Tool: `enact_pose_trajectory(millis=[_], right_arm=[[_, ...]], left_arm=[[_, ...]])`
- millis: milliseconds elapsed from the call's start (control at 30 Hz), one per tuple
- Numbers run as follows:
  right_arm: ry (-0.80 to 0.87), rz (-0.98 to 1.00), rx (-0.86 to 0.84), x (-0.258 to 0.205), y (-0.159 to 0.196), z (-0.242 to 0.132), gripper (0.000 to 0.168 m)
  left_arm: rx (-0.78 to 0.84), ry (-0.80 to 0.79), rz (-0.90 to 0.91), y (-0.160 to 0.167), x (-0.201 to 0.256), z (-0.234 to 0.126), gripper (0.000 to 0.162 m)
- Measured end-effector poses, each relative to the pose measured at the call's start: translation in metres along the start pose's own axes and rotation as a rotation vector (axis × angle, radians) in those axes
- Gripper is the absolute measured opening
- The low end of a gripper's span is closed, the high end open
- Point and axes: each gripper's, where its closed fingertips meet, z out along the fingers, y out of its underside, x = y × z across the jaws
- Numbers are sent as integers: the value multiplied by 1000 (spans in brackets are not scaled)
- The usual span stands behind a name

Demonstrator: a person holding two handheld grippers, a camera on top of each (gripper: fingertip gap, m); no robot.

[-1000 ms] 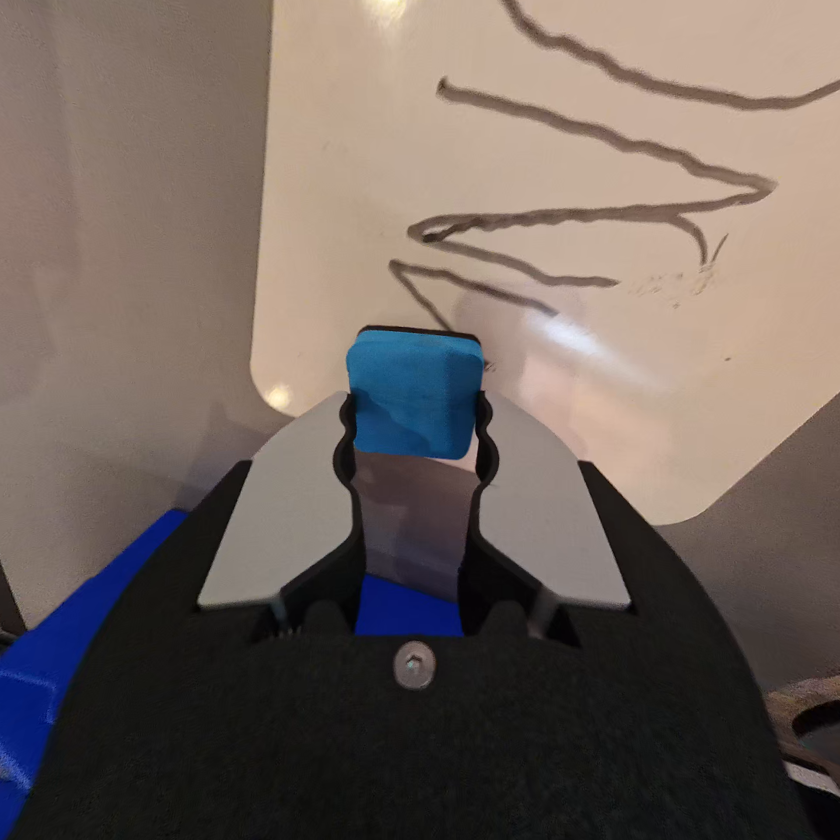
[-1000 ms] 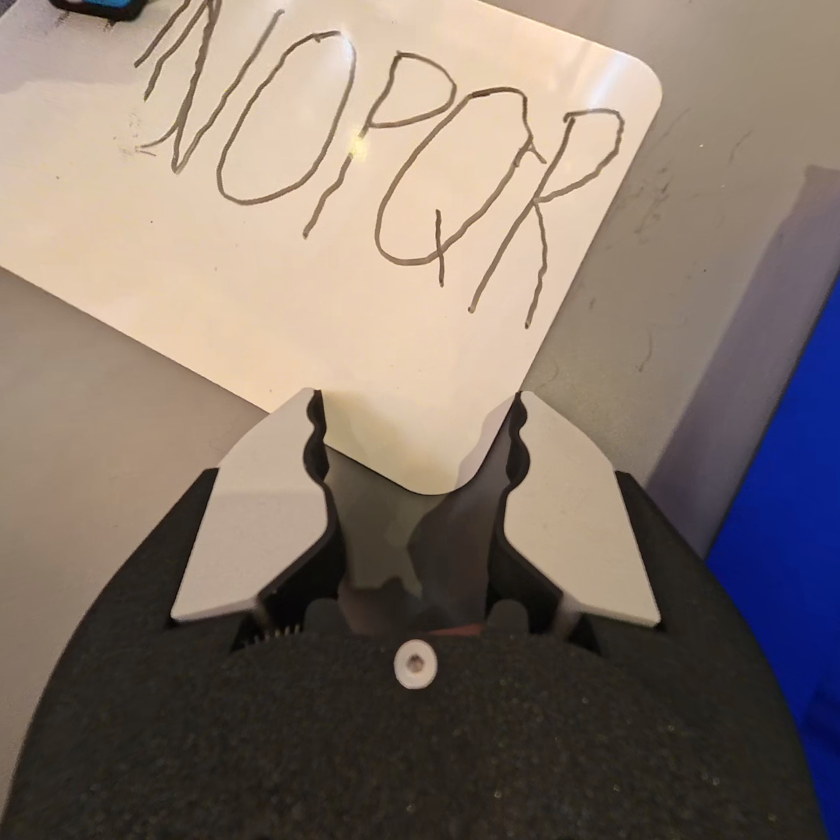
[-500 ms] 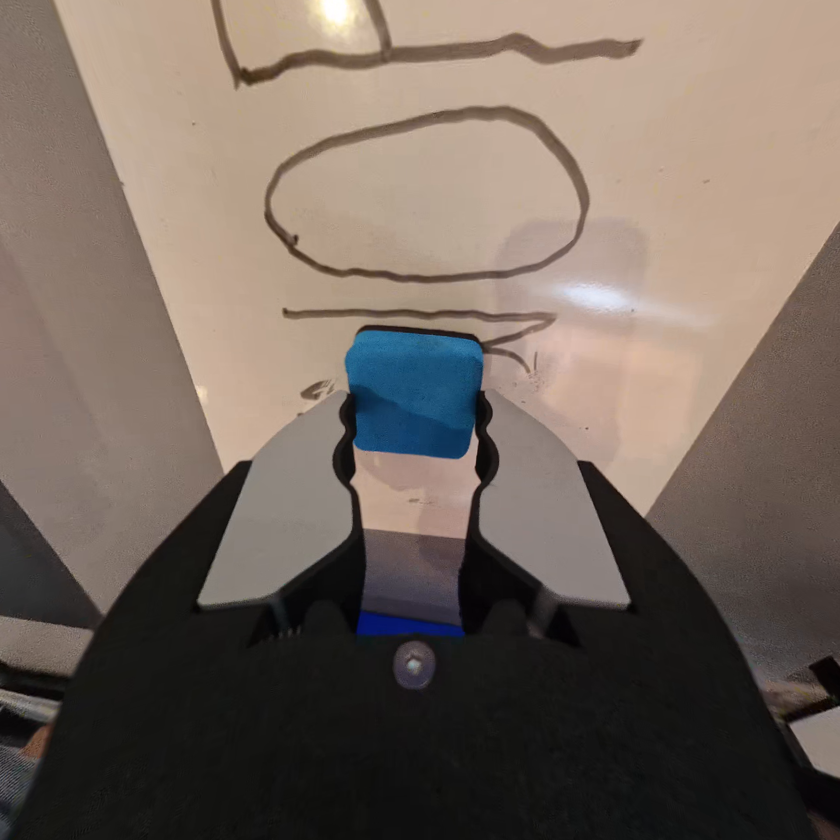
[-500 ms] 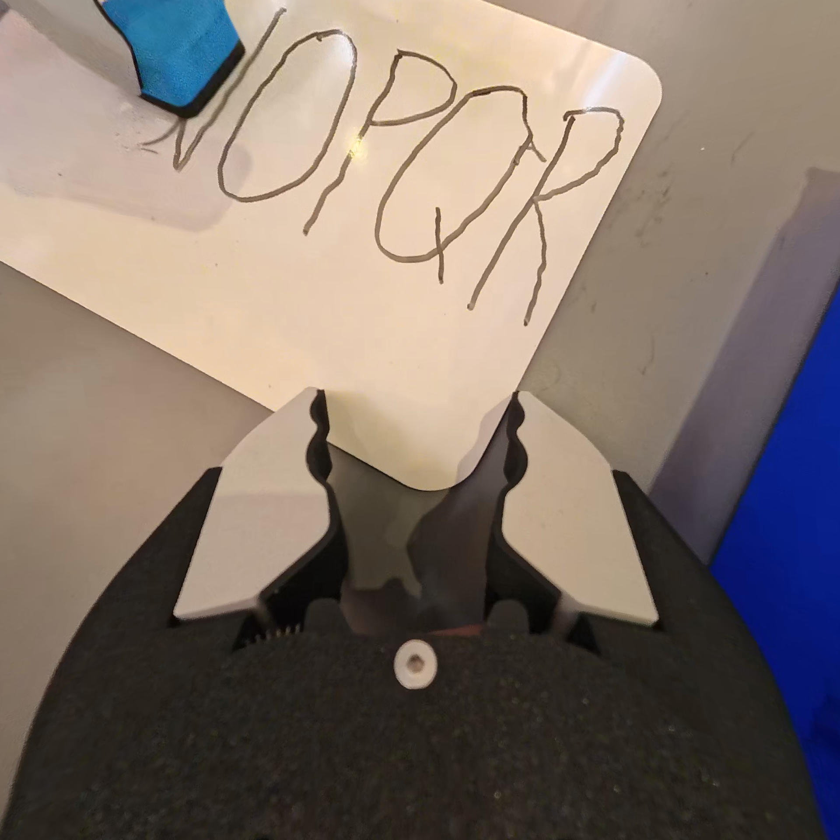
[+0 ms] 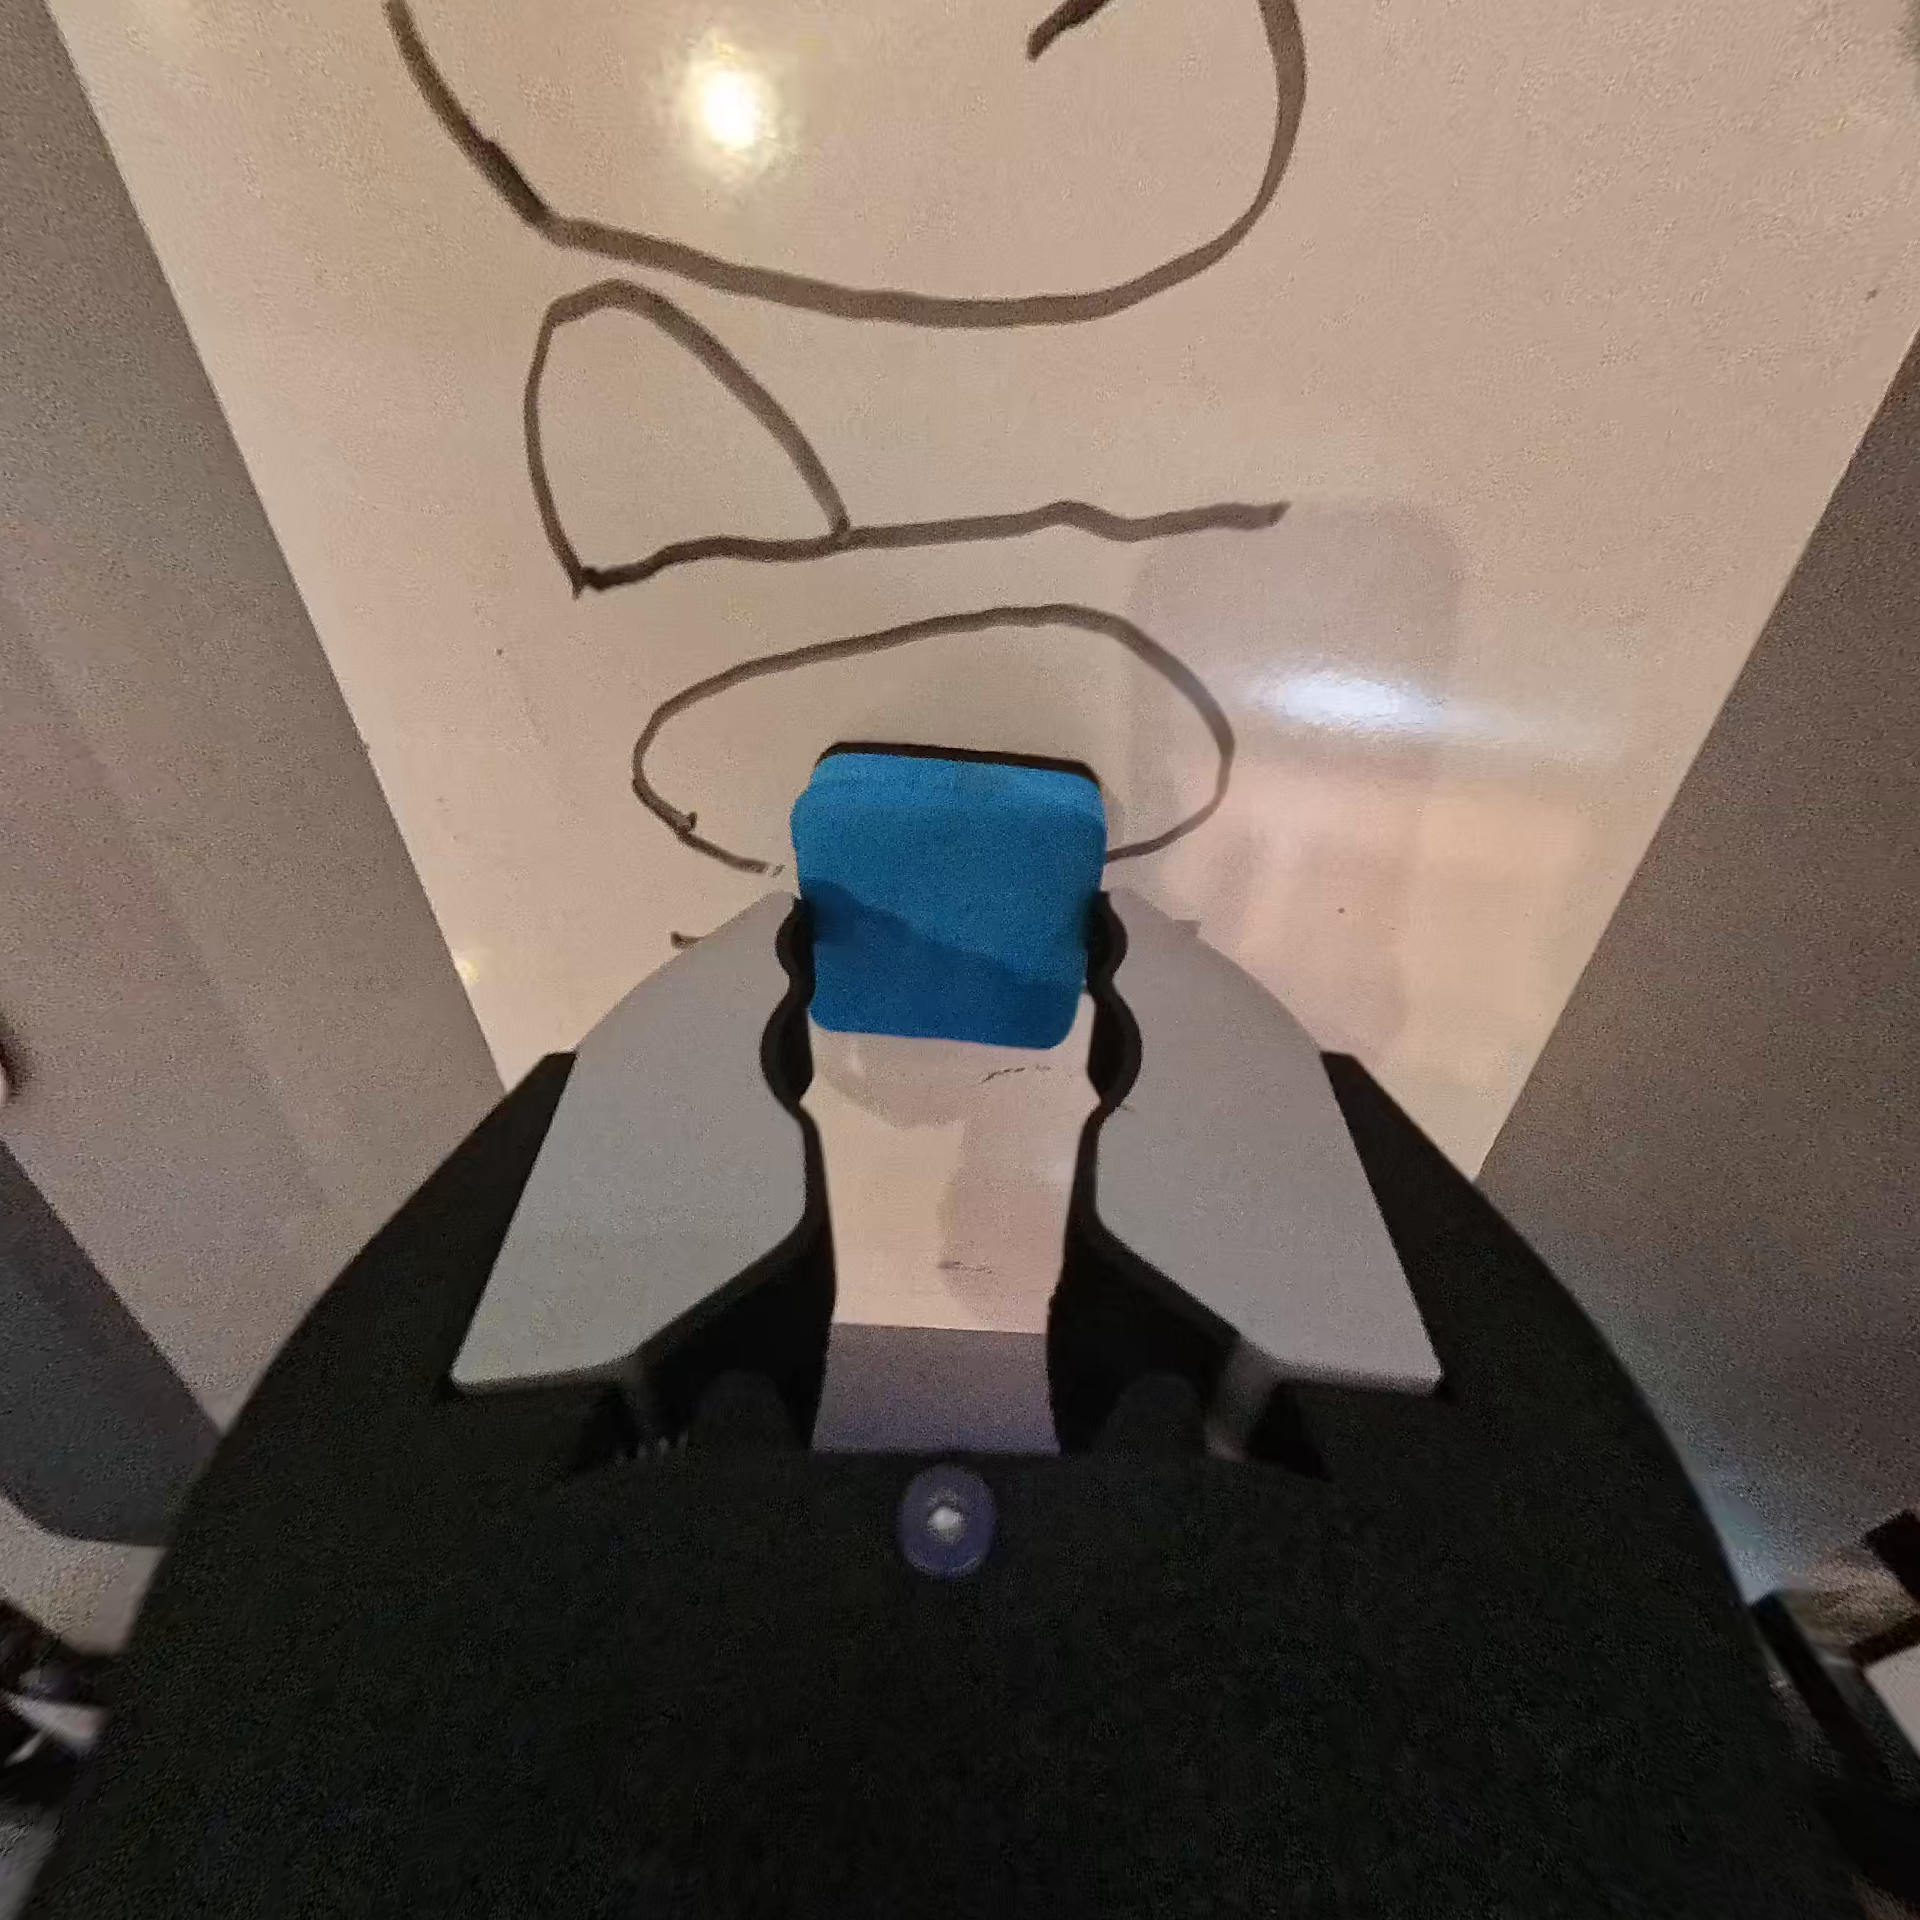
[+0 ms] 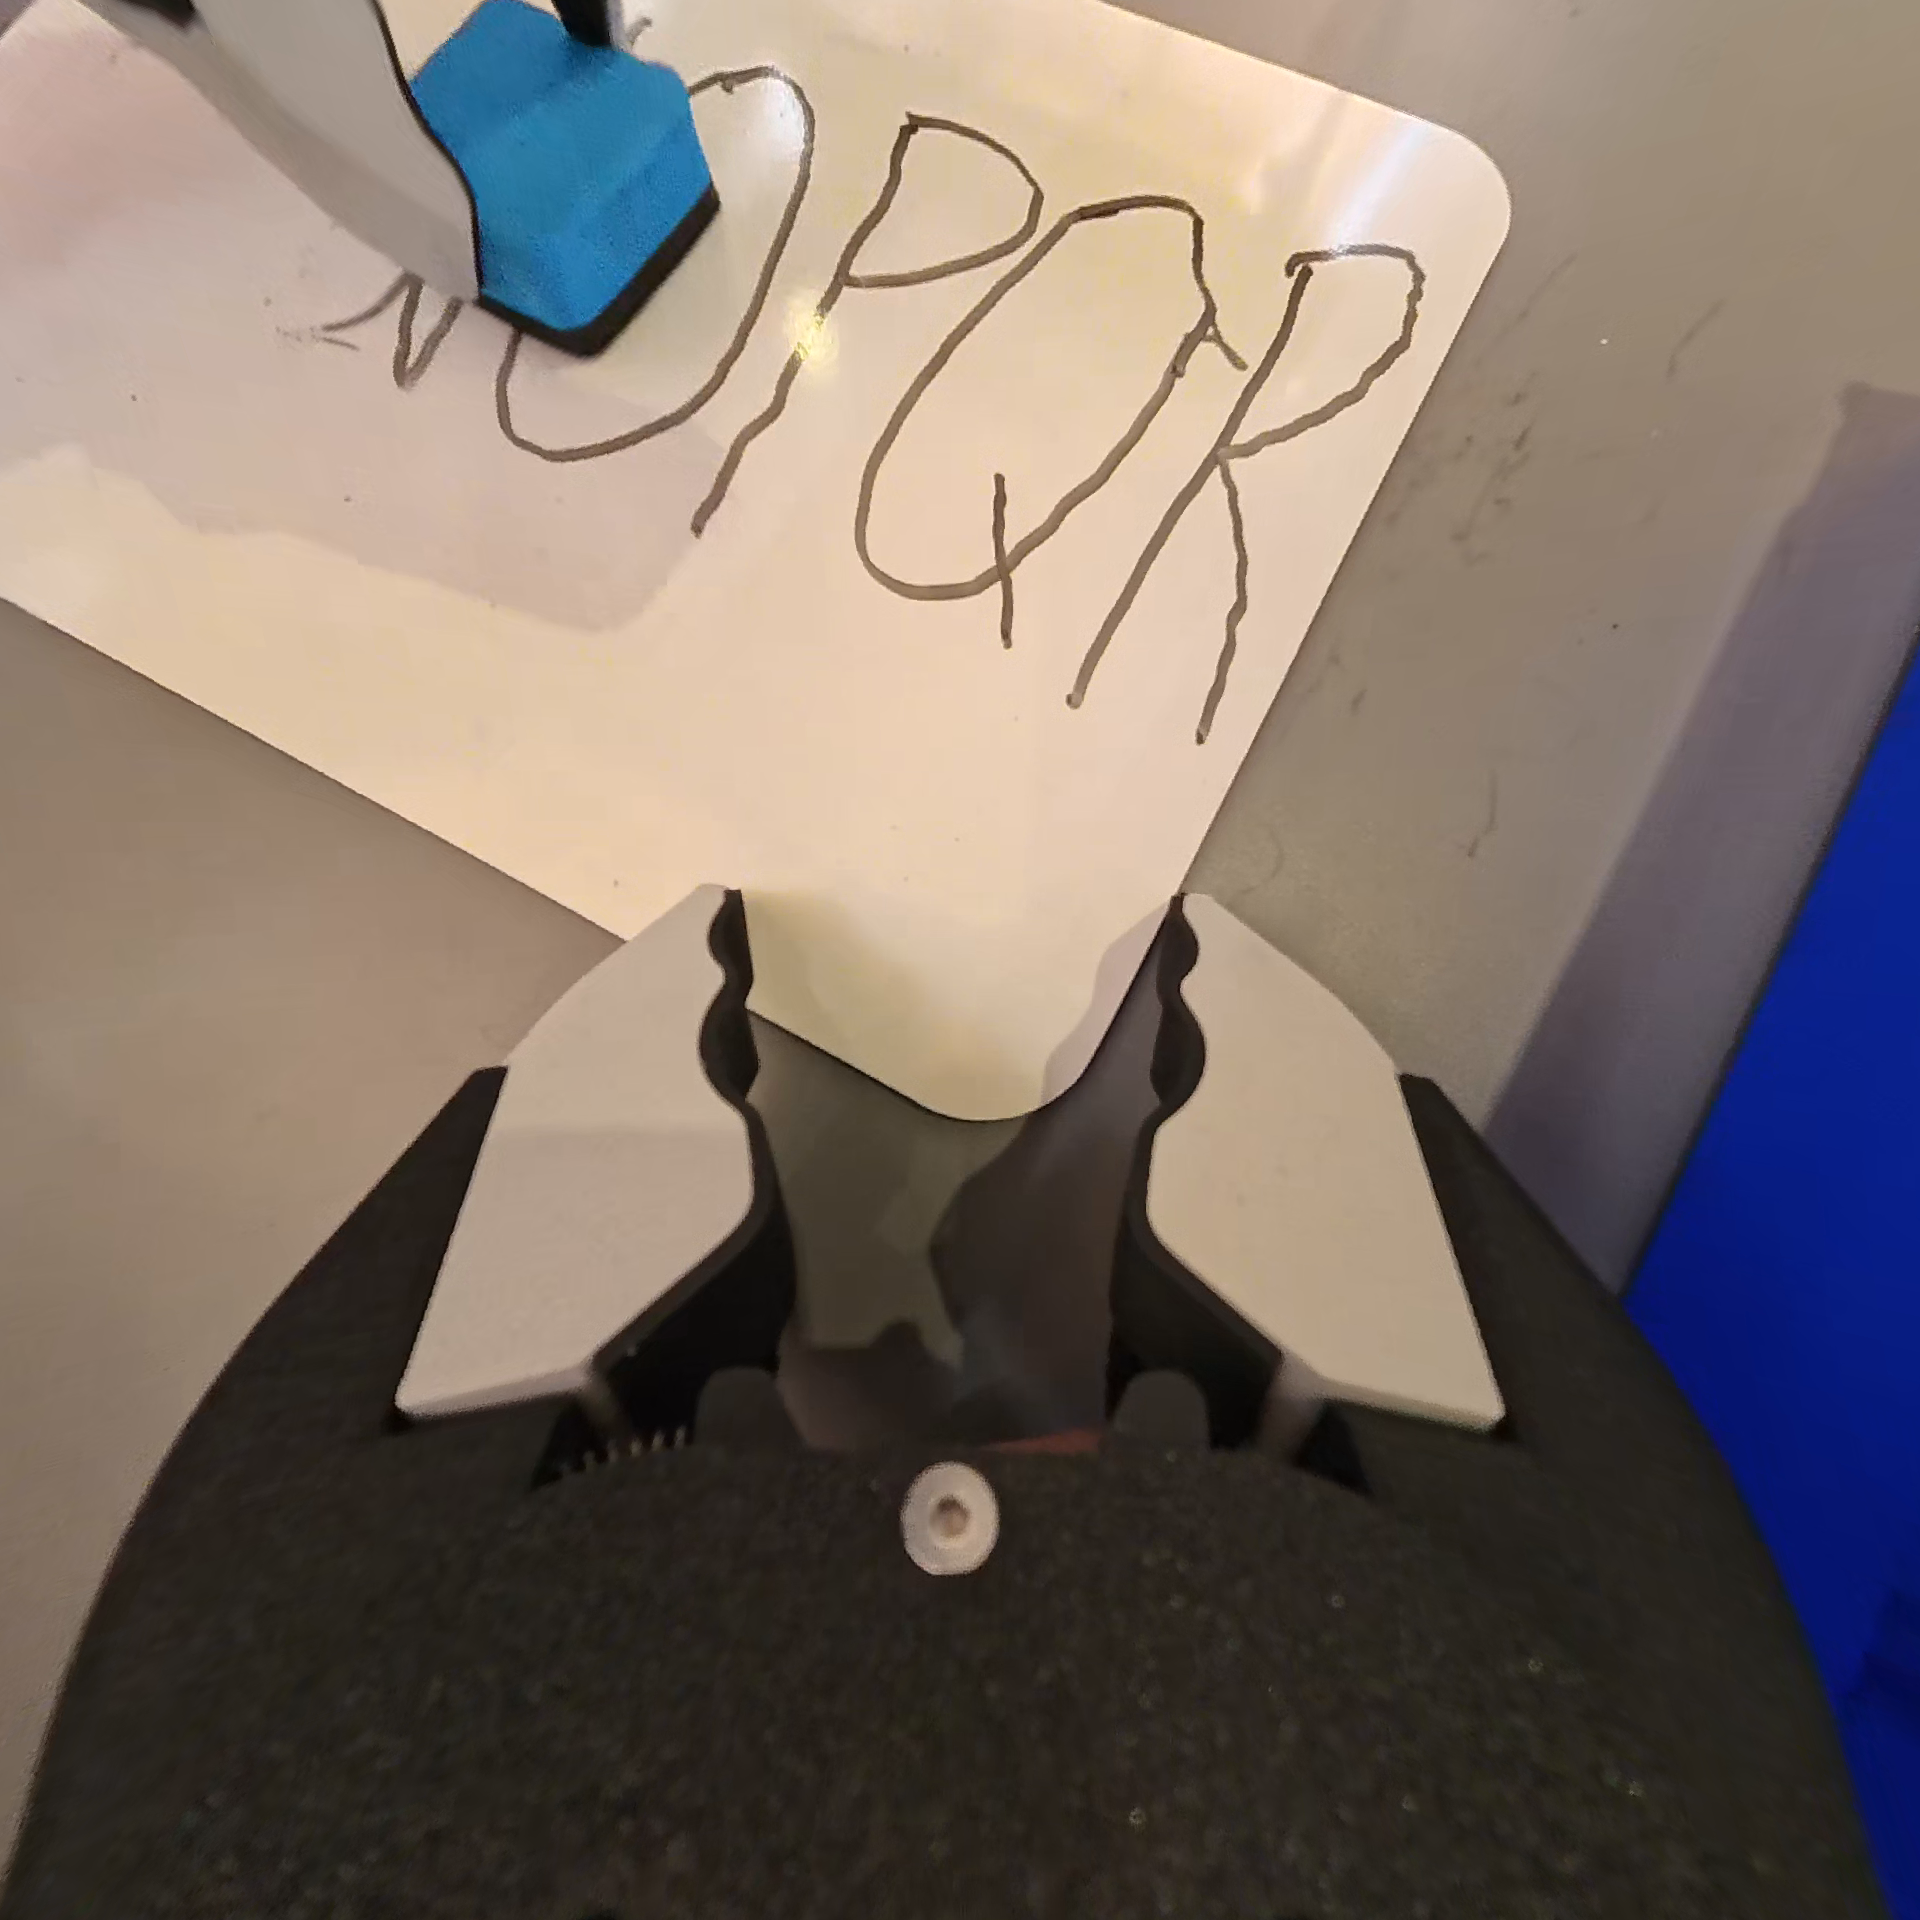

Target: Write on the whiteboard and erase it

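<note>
A white whiteboard [image 6: 935, 790] lies flat on a grey surface [image 6: 208, 883]; every place here is given relative to that board.

Nearest, just off the board's near rounded corner, the right gripper [image 6: 951, 914] hangs with its fingers spread wide and nothing between them. Whether it touches the board cannot be told. A blue panel [image 6: 1787, 987] runs along the surface off the board's right side.

Across the middle of the board runs a row of hand-drawn black marker strokes [image 6: 1039, 416]. Most of them are whole.

At the board's far left end, the left gripper [image 5: 943, 914] has its fingers closed narrowly on a blue foam eraser [image 5: 945, 894] with a black underside. In the right wrist view the eraser [image 6: 566, 197] sits with its black face down on the board, over the first strokes, which look smeared and partly gone. Erasing appears to have only begun.

Risks, as a judgement: the board looks thin and loose, so a hard sideways wipe could slide it, since nothing visibly pins it. The foam is gripped by its sides only, so a tilted press could twist it in the fingers and leave streaks.
</note>
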Motion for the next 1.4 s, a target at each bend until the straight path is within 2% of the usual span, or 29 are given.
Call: enact_pose_trajectory(millis=[133,167,233,333,400,467,567,600,667,800,833,933,1000,1067,1167,1267,1333,1400], right_arm=[[0,1,0,0,-1,1,75],[1,1,0,0,-1,1,75],[3,1,0,-1,-1,1,75],[3,2,0,0,-1,1,75],[3,2,0,-1,-1,1,75],[4,2,1,-1,-1,1,75],[4,5,2,-1,-1,1,75],[5,5,2,-1,-1,1,75],[6,6,2,0,-1,1,75],[7,9,2,0,-2,1,74],[8,9,2,0,-2,1,74],[8,8,2,0,-2,1,74],[8,8,3,0,-2,1,74],[8,7,4,-1,-1,1,72],[6,7,4,-2,-2,1,71],[6,7,4,-2,-2,1,71],[5,8,4,-2,-2,1,71],[5,7,4,-2,-2,1,70]], left_arm=[[-57,-13,-247,61,-53,3,50],[-35,6,-267,62,-57,3,50],[-37,-30,-215,51,-54,4,50],[49,20,-6,-2,-5,1,50],[31,12,24,-2,11,0,50],[24,12,-19,21,10,0,50],[-79,-8,-189,83,-13,1,50],[-76,0,-204,89,-13,1,50],[-76,-6,-166,83,-7,1,50],[66,32,42,-4,44,-2,50],[24,-9,73,-5,47,-1,50],[10,2,-21,25,38,-1,50],[-51,-11,-167,77,14,1,50],[-63,2,-292,109,-2,1,50],[-65,-11,-244,111,1,0,50],[-64,-16,-262,111,13,-15,50],[-122,-63,-311,131,11,-22,50],[-215,-79,-362,154,4,-15,50]])
